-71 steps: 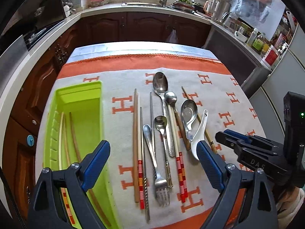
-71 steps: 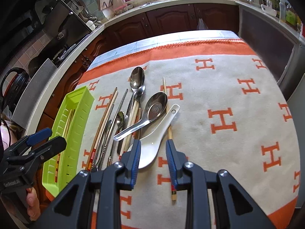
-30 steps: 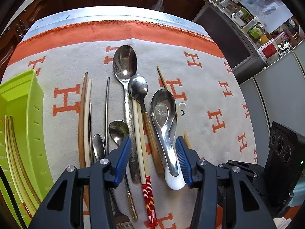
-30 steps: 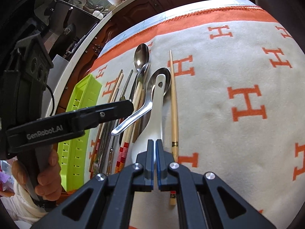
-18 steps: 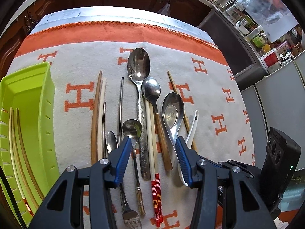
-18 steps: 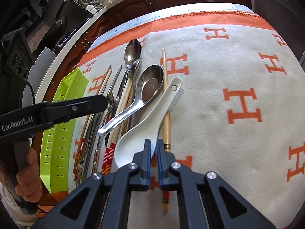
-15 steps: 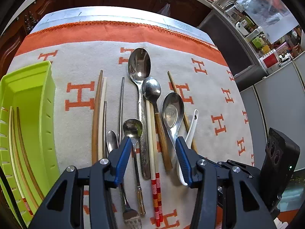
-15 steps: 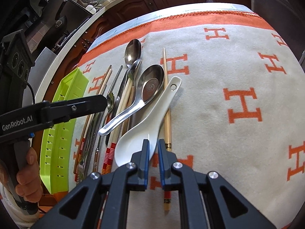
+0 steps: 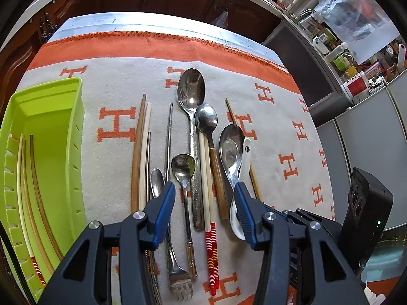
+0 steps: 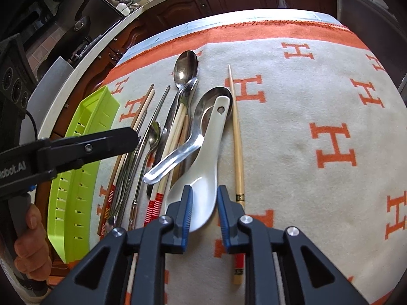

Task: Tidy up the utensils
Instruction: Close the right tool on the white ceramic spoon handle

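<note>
Spoons, chopsticks and a fork lie in a row on the orange-and-grey H-pattern cloth point(image 9: 114, 89). A white ceramic spoon point(image 10: 203, 178) lies with its handle over a short steel spoon point(image 10: 201, 117). My right gripper point(image 10: 202, 209) is open, its jaws either side of the white spoon's bowl. My left gripper point(image 9: 204, 203) is open above the red-banded chopsticks point(image 9: 208, 203) and a small steel spoon point(image 9: 183, 167). The green tray point(image 9: 45, 117) at left holds chopsticks point(image 9: 25, 178).
A single bamboo chopstick point(image 10: 237, 152) lies right of the white spoon. A large steel spoon point(image 9: 191, 91), a wooden-handled spoon point(image 9: 207, 122) and a fork point(image 9: 178, 279) lie mid-row. Kitchen counters and cabinets surround the table. The left gripper's body point(image 10: 63, 150) shows in the right wrist view.
My right gripper was shut on the white spoon and has opened; the spoon now lies across the steel spoon. My left gripper has stayed open and drawn back slightly.
</note>
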`<state>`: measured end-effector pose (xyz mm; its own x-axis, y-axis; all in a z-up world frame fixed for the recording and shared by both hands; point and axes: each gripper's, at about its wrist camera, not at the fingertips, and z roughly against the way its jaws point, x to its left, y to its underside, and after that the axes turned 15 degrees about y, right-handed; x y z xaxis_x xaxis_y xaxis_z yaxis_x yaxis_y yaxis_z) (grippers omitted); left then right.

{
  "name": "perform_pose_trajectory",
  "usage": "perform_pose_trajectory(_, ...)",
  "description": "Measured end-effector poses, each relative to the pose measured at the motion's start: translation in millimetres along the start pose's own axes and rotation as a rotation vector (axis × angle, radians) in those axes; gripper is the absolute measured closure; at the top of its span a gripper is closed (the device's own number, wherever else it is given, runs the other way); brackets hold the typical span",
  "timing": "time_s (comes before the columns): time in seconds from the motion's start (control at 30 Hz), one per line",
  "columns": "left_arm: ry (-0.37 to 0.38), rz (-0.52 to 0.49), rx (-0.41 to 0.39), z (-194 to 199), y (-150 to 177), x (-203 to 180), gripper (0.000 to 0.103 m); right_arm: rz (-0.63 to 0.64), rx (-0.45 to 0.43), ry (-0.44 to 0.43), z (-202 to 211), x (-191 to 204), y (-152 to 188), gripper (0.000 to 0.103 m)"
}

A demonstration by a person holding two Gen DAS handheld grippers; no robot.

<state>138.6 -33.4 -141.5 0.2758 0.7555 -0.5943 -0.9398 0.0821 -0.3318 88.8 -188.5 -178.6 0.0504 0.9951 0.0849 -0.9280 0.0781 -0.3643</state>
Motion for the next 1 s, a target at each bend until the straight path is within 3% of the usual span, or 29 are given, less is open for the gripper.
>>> perform_pose_trajectory(0.13, 0.002, 0.007, -0.007, 4, 2, 3, 0.057, 0.023, -0.016, 0.038, -1, 10, 0, 0.085)
perform_pose_trajectory(0.2, 0.002, 0.005, -0.011, 6, 3, 3, 0.057, 0.027, -0.021, 0.052, -1, 11, 0, 0.097)
perform_pose_trajectory(0.23, 0.000, 0.003, -0.012, 6, 4, 3, 0.057, 0.022, -0.021, 0.044, -1, 11, 0, 0.099)
perform_pose_trajectory(0.33, -0.009, -0.006, -0.015, 7, 5, 3, 0.057, 0.004, -0.015, 0.019, -1, 6, 1, 0.099)
perform_pose_trajectory(0.57, -0.019, -0.041, -0.011, 5, 1, 3, 0.057, -0.049, -0.055, 0.079, 8, -21, 1, 0.100)
perform_pose_trajectory(0.83, -0.025, -0.131, 0.025, -22, -18, -15, 0.057, -0.119, -0.093, 0.062, 22, -54, 0, 0.100)
perform_pose_trajectory(1.0, -0.063, -0.285, 0.070, -50, -25, -40, 0.057, -0.140, -0.106, 0.041, 26, -66, -1, 0.100)
